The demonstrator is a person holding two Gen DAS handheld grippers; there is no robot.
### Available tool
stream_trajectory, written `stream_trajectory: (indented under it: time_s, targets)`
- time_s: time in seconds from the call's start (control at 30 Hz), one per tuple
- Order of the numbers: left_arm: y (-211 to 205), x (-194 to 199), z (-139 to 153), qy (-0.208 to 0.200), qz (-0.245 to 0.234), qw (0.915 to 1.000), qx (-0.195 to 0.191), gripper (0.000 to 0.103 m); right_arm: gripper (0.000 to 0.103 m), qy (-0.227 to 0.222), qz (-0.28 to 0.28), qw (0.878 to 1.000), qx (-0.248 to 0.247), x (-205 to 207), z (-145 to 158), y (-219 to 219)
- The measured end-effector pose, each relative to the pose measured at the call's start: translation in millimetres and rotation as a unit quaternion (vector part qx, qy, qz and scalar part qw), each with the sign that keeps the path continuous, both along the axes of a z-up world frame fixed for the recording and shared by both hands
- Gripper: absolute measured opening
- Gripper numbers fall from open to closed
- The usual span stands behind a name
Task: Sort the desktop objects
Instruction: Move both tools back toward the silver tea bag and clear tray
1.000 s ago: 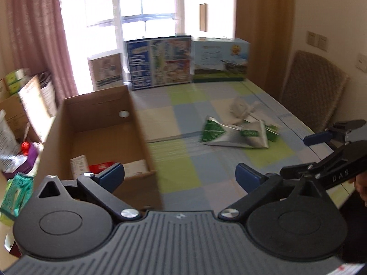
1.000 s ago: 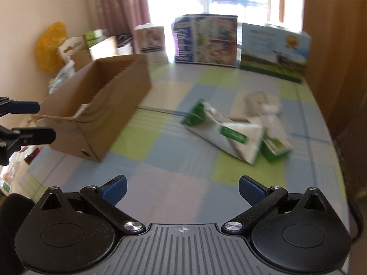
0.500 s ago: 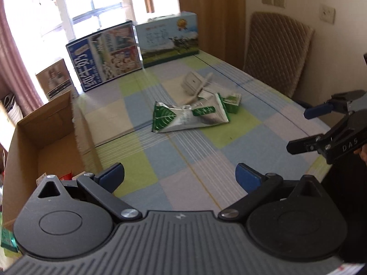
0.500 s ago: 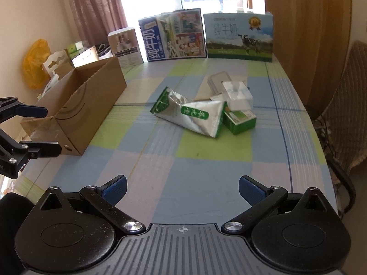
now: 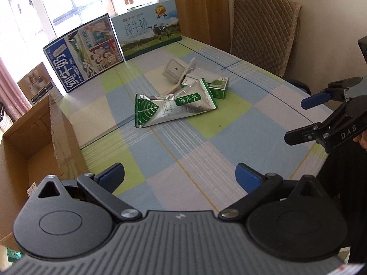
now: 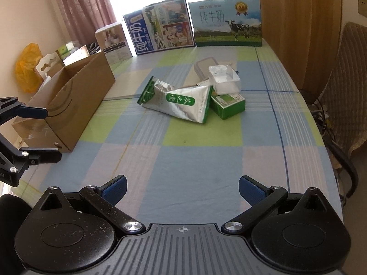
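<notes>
A silver and green foil pouch (image 5: 174, 105) (image 6: 183, 103) lies mid-table on the checked cloth. Behind it sit a small green carton (image 5: 219, 87) (image 6: 227, 105), a clear plastic box (image 6: 224, 80) and a grey lidded container (image 5: 173, 70) (image 6: 204, 65). An open cardboard box (image 5: 34, 137) (image 6: 68, 96) stands at the table's left. My left gripper (image 5: 180, 176) is open and empty near the front edge, beside the cardboard box. My right gripper (image 6: 182, 188) is open and empty, well short of the pouch. Each gripper shows in the other's view, the right one (image 5: 305, 119) and the left one (image 6: 45, 135).
Two milk cartons' display boxes (image 5: 84, 55) (image 6: 227, 23) stand along the far edge by the window. A smaller printed box (image 6: 114, 43) stands left of them. A padded chair (image 5: 263, 29) stands at the right side. A yellow bag (image 6: 27, 68) sits beyond the cardboard box.
The left gripper has swung right, from over the cardboard box toward the pile. The right gripper has pulled back and steadied facing the pile. Both stayed open.
</notes>
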State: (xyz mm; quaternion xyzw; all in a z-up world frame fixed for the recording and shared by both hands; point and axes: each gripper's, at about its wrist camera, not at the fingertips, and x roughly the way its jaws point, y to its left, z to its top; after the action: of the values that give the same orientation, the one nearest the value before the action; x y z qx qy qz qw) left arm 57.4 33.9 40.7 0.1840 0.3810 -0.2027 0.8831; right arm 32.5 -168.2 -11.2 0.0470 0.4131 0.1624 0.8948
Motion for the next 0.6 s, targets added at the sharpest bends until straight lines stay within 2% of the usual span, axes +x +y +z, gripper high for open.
stream_trajectory:
  time_s: [0.17, 0.33, 0.43, 0.6]
  targets:
    - [-6.4, 8.6, -6.8, 0.011, -0.028, 0.9995, 0.006, 0.101, 0.101, 0.006, 0.006, 1.000, -0.014, 7.2, -5.5, -4.7]
    - [-17.4, 21.4, -12.4, 0.023, -0.076, 0.9963, 0.032, 0.101, 0.101, 0.003, 0.022, 0.999, -0.033, 25.9, -8.5, -14.5]
    - [-27.6, 31.9, -16.2, 0.024, -0.118, 0.9907, 0.063, 0.101, 0.101, -0.004, 0.039, 0.998, -0.048, 41.3, -6.2, -19.1]
    - [-41.7, 54.8, -19.8, 0.016, -0.196, 0.9738, 0.114, 0.101, 0.101, -0.012, 0.062, 0.996, -0.067, 72.5, -1.6, -25.7]
